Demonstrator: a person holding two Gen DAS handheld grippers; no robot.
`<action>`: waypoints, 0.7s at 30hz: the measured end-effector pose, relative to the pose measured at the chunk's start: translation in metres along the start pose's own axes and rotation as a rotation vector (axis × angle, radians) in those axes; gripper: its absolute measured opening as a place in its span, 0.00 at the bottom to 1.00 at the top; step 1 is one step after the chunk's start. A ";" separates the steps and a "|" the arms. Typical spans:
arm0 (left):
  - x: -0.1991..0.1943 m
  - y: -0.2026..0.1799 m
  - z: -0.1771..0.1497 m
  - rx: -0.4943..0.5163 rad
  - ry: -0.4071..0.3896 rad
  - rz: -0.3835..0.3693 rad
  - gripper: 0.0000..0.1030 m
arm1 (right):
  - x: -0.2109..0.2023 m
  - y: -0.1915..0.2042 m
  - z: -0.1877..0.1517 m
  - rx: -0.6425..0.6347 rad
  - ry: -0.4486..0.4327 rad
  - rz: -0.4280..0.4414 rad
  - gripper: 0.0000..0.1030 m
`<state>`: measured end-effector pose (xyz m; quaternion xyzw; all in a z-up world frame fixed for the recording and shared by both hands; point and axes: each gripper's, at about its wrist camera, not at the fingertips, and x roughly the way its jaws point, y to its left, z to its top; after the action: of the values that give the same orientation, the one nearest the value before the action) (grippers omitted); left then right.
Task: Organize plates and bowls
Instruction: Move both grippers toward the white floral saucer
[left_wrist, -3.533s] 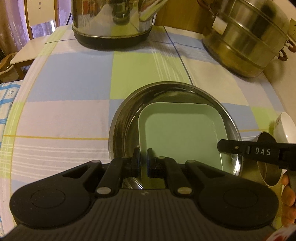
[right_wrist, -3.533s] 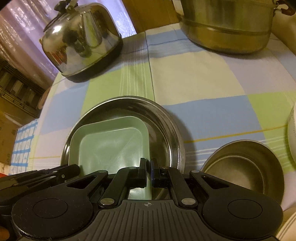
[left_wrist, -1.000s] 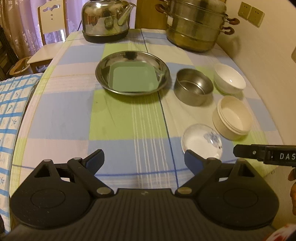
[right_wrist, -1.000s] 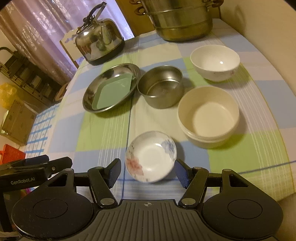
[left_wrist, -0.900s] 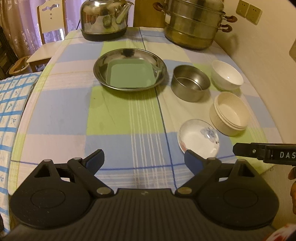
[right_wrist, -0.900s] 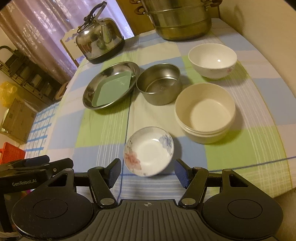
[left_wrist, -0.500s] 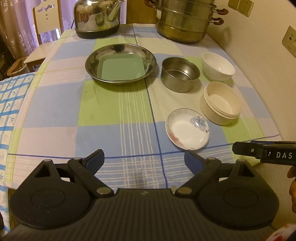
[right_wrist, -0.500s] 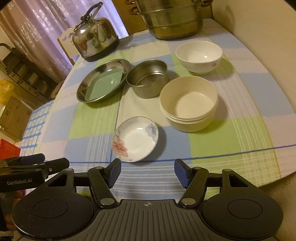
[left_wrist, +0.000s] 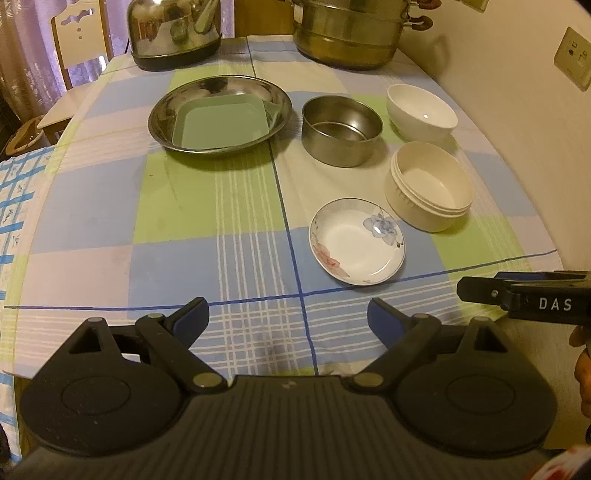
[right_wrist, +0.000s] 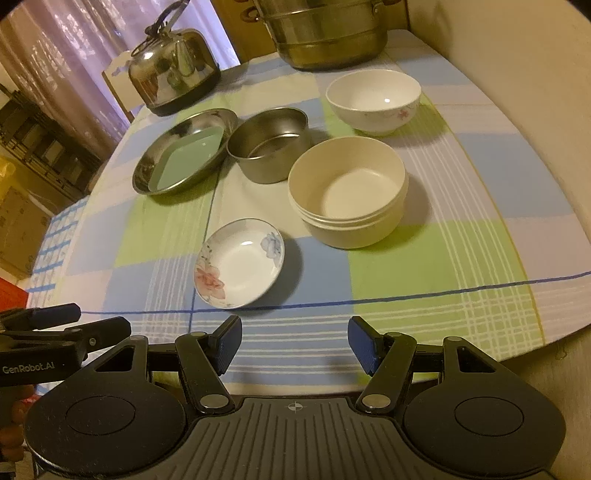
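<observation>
A green square plate (left_wrist: 221, 122) (right_wrist: 188, 159) lies inside a round steel plate (left_wrist: 162, 122) (right_wrist: 147, 173) at the far left of the checked tablecloth. To its right stand a steel bowl (left_wrist: 341, 130) (right_wrist: 269, 144), a white china bowl (left_wrist: 422, 112) (right_wrist: 373, 100) and a cream bowl stack (left_wrist: 428, 192) (right_wrist: 349, 192). A small flowered dish (left_wrist: 357, 246) (right_wrist: 240, 263) sits nearest me. My left gripper (left_wrist: 289, 320) hangs open over the table's near edge, nothing between its fingers. My right gripper (right_wrist: 294, 341) is open too, just short of the dish.
A steel kettle (left_wrist: 173, 31) (right_wrist: 171, 72) and a large steamer pot (left_wrist: 349, 31) (right_wrist: 325, 29) stand at the table's far end. A wall (left_wrist: 517, 110) runs along the right side. A chair (left_wrist: 79, 48) stands beyond the far left corner.
Both grippers let go of the green plate, now lying in the steel plate, opened, and drew back toward the table's near edge. Over the last second the dishes slid further away in both views.
</observation>
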<state>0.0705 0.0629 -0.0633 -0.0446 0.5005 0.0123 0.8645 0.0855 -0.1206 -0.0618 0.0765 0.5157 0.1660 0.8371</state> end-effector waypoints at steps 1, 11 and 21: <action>0.001 -0.001 0.000 0.002 0.003 0.002 0.89 | 0.001 0.000 0.000 -0.001 0.002 -0.001 0.62; 0.016 -0.003 0.006 0.011 0.019 -0.030 0.84 | 0.014 -0.004 0.006 -0.007 0.019 -0.003 0.62; 0.038 -0.003 0.016 0.031 0.018 -0.070 0.74 | 0.031 0.001 0.015 -0.025 0.005 0.001 0.55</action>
<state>0.1035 0.0608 -0.0883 -0.0488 0.5065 -0.0261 0.8605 0.1117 -0.1076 -0.0802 0.0657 0.5156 0.1731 0.8366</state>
